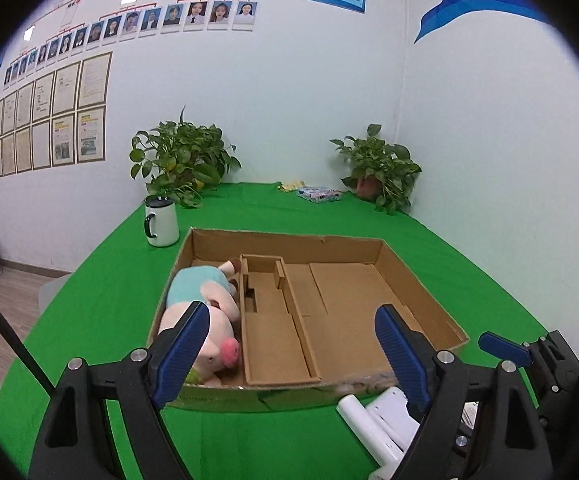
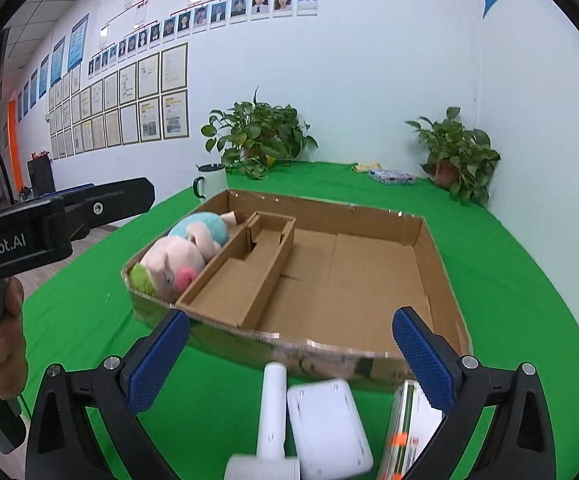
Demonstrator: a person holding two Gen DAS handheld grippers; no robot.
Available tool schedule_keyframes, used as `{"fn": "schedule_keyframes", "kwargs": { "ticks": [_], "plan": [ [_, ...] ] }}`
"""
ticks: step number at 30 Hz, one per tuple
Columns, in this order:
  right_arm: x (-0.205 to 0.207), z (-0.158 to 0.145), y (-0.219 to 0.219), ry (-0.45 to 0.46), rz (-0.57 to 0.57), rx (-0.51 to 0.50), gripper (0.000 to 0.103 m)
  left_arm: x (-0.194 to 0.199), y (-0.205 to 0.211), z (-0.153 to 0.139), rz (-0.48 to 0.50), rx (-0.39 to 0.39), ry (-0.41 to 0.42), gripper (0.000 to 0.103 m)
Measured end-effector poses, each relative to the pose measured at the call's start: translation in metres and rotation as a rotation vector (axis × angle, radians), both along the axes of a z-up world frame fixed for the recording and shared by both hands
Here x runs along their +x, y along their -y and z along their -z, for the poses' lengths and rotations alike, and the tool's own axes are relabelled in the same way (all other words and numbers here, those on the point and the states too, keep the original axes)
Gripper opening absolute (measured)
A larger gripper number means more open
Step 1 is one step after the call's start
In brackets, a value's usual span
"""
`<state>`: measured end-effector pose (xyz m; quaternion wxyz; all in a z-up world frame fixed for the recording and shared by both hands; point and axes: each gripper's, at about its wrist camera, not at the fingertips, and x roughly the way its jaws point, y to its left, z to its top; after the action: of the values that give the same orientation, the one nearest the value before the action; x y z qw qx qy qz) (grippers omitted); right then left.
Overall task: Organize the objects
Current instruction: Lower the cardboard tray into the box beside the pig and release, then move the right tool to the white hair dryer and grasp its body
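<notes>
At lower frame, over the green table (image 2: 509, 280): left gripper (image 1: 293, 350) and right gripper (image 2: 289, 360) both spread wide, empty; plush pig (image 2: 181, 256) inside cardboard box (image 2: 441, 264).

A bright green cloth (image 1: 101, 280) covers the table. At centre frame sits a plain brown cardboard box (image 1: 301, 244), and in its left side a pale pink plush pig (image 1: 213, 320) with a light blue top and rosy snout. The gripper fingers (image 2: 157, 364) at bottom are dark blue with a ribbed texture on black frames. A white mug (image 1: 162, 222) with black handle stands at left; white objects (image 2: 329, 424) lie at lower centre.
</notes>
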<state>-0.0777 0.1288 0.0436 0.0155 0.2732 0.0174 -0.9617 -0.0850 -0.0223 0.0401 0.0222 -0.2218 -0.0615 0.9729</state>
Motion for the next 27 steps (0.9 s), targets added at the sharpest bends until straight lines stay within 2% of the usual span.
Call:
{"fn": "schedule_keyframes", "kwargs": {
  "ticks": [4,7,11,15,17,21,23,27],
  "plan": [
    [0.020,0.009,-0.013,0.061,-0.021,-0.056,0.102,0.005,-0.008,0.007,0.031,0.001,0.065,0.085],
    [0.059,0.034,-0.030,0.134,-0.071,-0.092,0.102,0.013,-0.012,0.024,0.078,0.007,0.132,0.085],
    [0.081,0.071,-0.037,0.257,-0.072,-0.158,0.100,0.014,-0.014,0.057,0.112,0.052,0.230,0.085],
    [0.082,0.087,-0.022,0.284,-0.087,-0.166,0.097,0.015,-0.012,0.079,0.127,0.126,0.300,0.084],
    [0.076,0.090,-0.015,0.289,-0.076,-0.135,0.092,0.015,-0.007,0.081,0.121,0.136,0.313,0.084],
    [0.059,0.102,-0.005,0.344,-0.065,-0.091,0.055,0.015,0.004,0.082,0.118,0.165,0.329,0.084],
    [0.056,0.102,0.003,0.344,-0.054,-0.046,0.053,0.016,0.008,0.084,0.132,0.187,0.346,0.084],
    [0.073,0.098,0.013,0.378,-0.112,-0.096,0.057,0.009,0.006,0.098,0.176,0.231,0.395,0.084]
  ]
}}
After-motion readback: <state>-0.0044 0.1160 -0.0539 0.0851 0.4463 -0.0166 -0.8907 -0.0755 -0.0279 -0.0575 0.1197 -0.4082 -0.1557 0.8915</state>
